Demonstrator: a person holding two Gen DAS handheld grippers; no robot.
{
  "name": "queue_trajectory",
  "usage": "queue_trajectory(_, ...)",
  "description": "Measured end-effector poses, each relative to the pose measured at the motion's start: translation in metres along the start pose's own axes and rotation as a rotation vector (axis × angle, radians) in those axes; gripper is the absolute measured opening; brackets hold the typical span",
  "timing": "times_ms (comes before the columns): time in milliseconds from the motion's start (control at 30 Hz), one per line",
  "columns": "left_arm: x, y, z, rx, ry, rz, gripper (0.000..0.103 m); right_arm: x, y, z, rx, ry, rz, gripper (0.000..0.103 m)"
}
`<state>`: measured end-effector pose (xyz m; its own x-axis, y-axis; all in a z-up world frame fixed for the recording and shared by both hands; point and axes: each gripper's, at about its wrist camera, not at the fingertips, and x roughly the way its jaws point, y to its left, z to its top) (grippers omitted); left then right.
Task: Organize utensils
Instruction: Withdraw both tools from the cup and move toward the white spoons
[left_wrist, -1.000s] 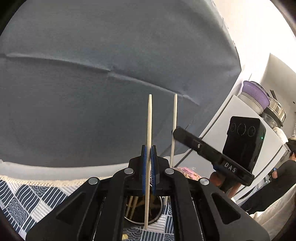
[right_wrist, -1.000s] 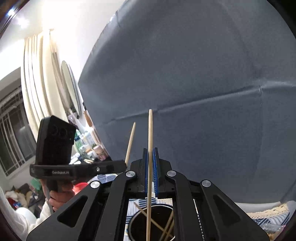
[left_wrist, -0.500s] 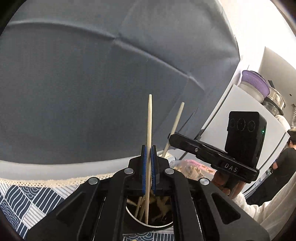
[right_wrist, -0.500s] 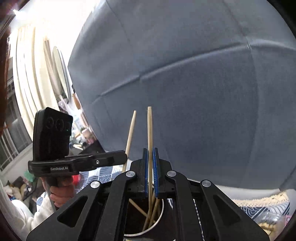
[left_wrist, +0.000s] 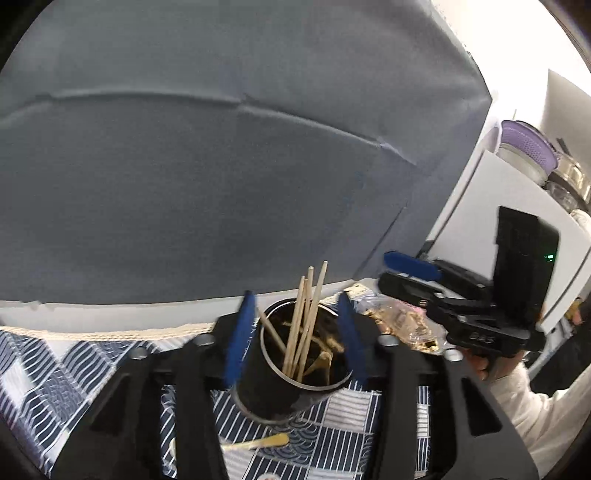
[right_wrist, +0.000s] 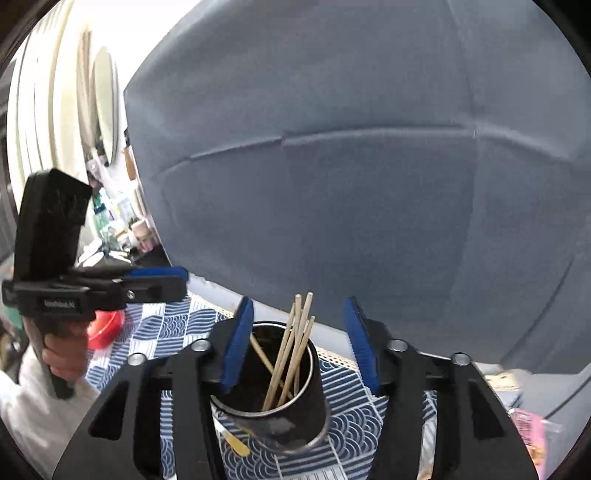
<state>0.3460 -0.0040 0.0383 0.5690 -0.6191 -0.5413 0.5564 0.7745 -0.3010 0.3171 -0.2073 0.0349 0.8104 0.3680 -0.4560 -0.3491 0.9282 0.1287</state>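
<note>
A black round utensil cup (left_wrist: 280, 391) stands on the blue patterned tablecloth (left_wrist: 55, 373) and holds several wooden chopsticks (left_wrist: 306, 314). My left gripper (left_wrist: 295, 336) is open, its blue pads either side of the cup's mouth, empty. My right gripper (right_wrist: 299, 343) is open and empty above the same cup (right_wrist: 269, 417), with the chopsticks (right_wrist: 291, 354) standing between its jaws. A gold utensil (left_wrist: 258, 442) lies on the cloth beside the cup; it also shows in the right wrist view (right_wrist: 236, 445). Each gripper shows in the other's view, right (left_wrist: 410, 273) and left (right_wrist: 162, 280).
A grey fabric backdrop (left_wrist: 221, 166) rises behind the table. A crinkly snack bag (left_wrist: 399, 325) lies right of the cup. A red bowl (right_wrist: 107, 328) sits on the cloth at the left. White cabinets with jars (left_wrist: 528, 155) stand at the far right.
Both grippers have opened and let go of their chopsticks, which now stand in the cup with the others. Both grippers have drawn back slightly and tilted down toward the cup.
</note>
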Motion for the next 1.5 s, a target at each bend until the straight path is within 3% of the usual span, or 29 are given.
queue_trajectory(67, -0.013, -0.004, -0.001, -0.002, 0.004, 0.038, 0.068, -0.014, 0.009, 0.003, -0.033, 0.007, -0.039, 0.056)
queue_trajectory(267, -0.05, -0.015, -0.013, -0.004, 0.016, 0.145, 0.086, -0.061, 0.025, 0.005, -0.057, 0.008, -0.055, 0.061)
queue_trajectory(400, -0.076, -0.031, -0.021, 0.0, 0.014, 0.19, 0.095, -0.088, 0.031, 0.004, -0.053, 0.003, -0.073, 0.072)
queue_trajectory(600, -0.107, -0.055, -0.036, 0.016, 0.022, 0.264, 0.097, -0.13, 0.043, -0.009, -0.042, -0.009, -0.08, 0.084)
queue_trajectory(867, -0.132, -0.065, -0.066, -0.012, 0.066, 0.342, 0.097, -0.156, 0.063, -0.033, -0.057, 0.031, -0.104, 0.087)
queue_trajectory(1200, -0.154, -0.058, -0.113, -0.067, 0.133, 0.39, 0.097, -0.157, 0.079, -0.061, -0.078, 0.123, -0.084, 0.09)
queue_trajectory(1500, -0.156, -0.038, -0.161, -0.133, 0.214, 0.437, 0.097, -0.125, 0.084, -0.088, -0.045, 0.247, -0.084, 0.09)
